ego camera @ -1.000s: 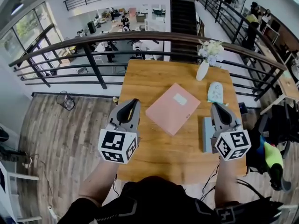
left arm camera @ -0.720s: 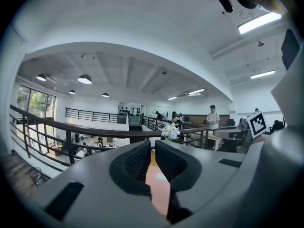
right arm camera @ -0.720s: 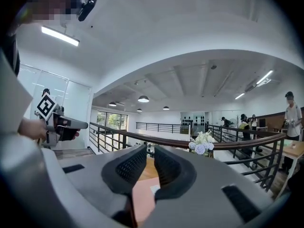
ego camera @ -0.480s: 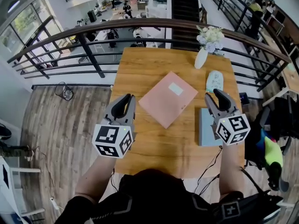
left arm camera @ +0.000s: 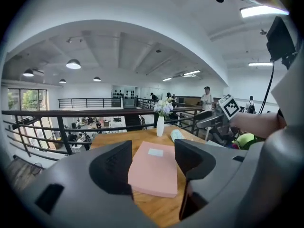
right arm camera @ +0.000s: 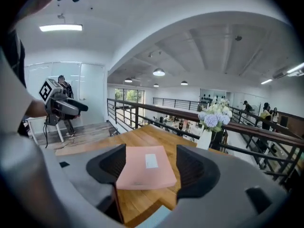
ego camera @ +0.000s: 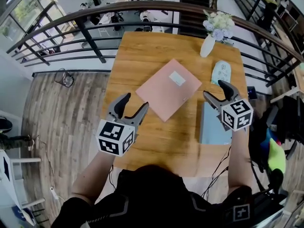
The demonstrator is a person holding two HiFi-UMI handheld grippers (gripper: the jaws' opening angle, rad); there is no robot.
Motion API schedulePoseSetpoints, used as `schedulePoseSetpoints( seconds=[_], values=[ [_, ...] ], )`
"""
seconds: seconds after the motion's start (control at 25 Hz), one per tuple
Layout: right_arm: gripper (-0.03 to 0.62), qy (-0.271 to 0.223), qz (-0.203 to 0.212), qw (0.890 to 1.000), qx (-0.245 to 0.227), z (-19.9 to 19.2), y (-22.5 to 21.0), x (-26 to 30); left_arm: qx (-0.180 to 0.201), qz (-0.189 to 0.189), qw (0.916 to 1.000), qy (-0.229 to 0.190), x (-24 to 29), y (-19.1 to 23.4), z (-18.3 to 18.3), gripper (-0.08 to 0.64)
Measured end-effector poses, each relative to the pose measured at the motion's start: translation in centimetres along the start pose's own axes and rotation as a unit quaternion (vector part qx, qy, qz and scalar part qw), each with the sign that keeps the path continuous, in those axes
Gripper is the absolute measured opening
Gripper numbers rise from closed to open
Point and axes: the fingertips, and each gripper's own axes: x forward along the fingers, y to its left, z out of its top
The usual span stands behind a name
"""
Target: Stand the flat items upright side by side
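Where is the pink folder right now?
In the head view the pink folder lies flat at the middle of the wooden table, left of the grey-blue folder and this side of the white vase.

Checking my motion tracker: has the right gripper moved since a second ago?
Yes. The right gripper has advanced along the blue-grey folder toward the vase; its fingers have just been opening, nothing between them.
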Motion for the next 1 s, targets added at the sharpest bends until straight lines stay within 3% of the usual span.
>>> schedulePoseSetpoints(
  seconds=[0.08,0.24,0.48,0.64,1.0],
  values=[
    [0.342,0.023,0.013,1.0,-0.011,-1.8,-0.5,1.4,-0.003,-0.001,0.9997,0.023,0.9,-0.6,-1.6,0.299],
    [0.353,0.019,0.053,0.998,-0.008,-3.8,-1.4,3.2,-0.012,0.01,0.9979,0.063,2.1,-1.7,-4.4,0.322],
    [0.353,0.055,0.103,0.993,-0.033,-7.6,-2.8,5.9,-0.029,0.03,0.9942,0.1,4.1,-3.4,-8.9,0.333],
    [0.353,0.075,0.124,0.989,-0.031,-9.8,-3.8,8.0,-0.027,0.017,0.9909,0.131,5.9,-5.2,-11.5,0.333],
    [0.353,0.12,0.155,0.98,-0.023,-14.7,-6.0,13.2,-0.06,0.006,0.9697,0.237,9.4,-6.5,-19.2,0.339]
  ],
)
